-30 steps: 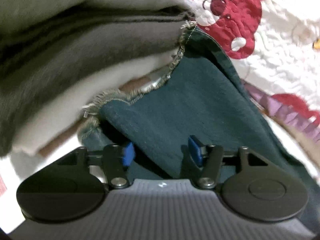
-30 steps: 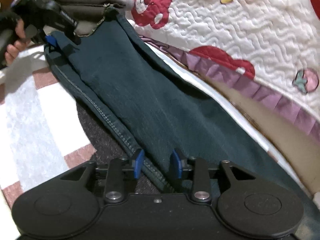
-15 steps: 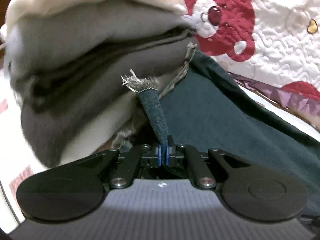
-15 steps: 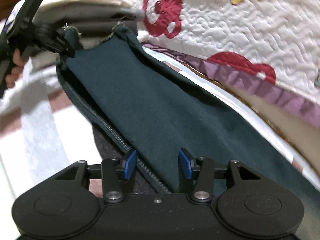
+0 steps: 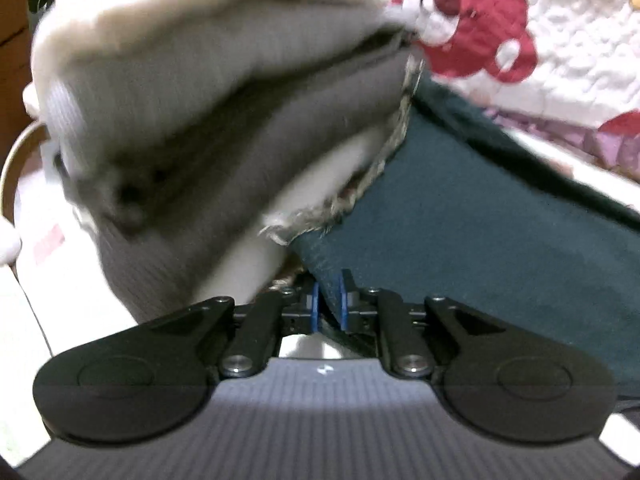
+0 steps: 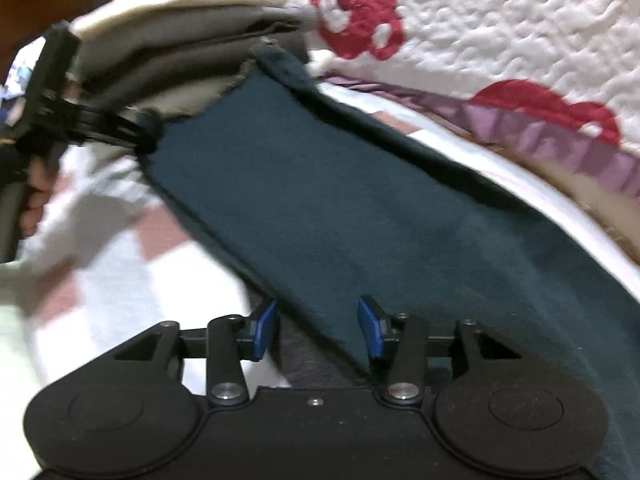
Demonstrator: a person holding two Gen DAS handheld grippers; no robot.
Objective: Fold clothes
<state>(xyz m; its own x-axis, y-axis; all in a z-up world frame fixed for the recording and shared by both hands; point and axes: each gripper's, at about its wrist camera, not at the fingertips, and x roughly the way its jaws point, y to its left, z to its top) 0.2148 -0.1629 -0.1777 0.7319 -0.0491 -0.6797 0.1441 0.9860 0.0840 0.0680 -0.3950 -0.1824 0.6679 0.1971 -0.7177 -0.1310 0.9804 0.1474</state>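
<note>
To the left of the left gripper (image 5: 329, 311) lay pale bedding, with a curved rim at the far left edge of the view. Ahead and to its left rose a blurred stack of folded grey and cream clothes (image 5: 208, 120), close enough to crowd that side. The left gripper's blue pads were clenched on a corner of the dark teal garment (image 5: 460, 232), whose frayed hem ran along the foot of the stack, touching it. Ahead and to its right, the garment stretched away flat, and beyond its far edge sat a white quilt (image 5: 576, 40) with red bear shapes.

In the right wrist view, the left gripper (image 6: 148, 136) appeared far ahead to the left, held by a hand (image 6: 34, 196). Checked bedding (image 6: 120, 264) lay open on the left. The right gripper (image 6: 318, 332) was released, its pads spread wide, the garment's (image 6: 360, 216) near seam edge passing between them. To its right, the garment's far edge met a purple-frilled quilt border (image 6: 552, 140).
</note>
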